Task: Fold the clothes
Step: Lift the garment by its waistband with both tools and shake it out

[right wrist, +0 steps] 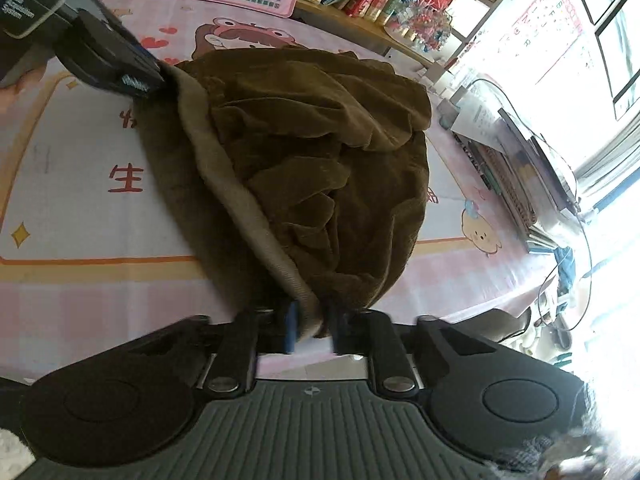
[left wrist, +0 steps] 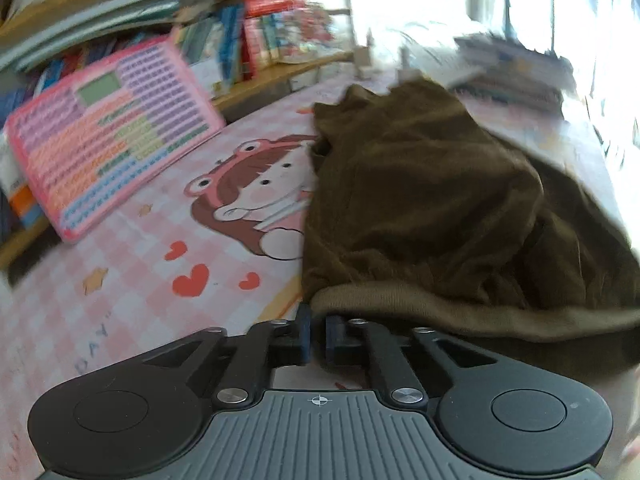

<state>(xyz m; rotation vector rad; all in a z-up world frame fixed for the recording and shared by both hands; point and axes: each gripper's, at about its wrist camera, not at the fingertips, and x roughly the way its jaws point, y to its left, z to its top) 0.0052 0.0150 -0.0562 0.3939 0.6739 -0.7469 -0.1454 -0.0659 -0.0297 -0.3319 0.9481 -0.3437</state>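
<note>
I have both grippers clamped on the brown garment's [right wrist: 320, 152] ribbed hem [right wrist: 236, 196]: left gripper [left wrist: 318, 334] and right gripper [right wrist: 312, 326] at its 2 ends.

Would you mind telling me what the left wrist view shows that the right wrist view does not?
Only the left wrist view shows the left gripper from behind, pads nearly closed at the tan ribbed hem. Only the right wrist view shows the right gripper clamped on that hem, the left gripper from outside, the cables and the wall chart. Both show the brown garment, the pink cartoon mat, the pink keyboard toy and the bookshelf.
</note>
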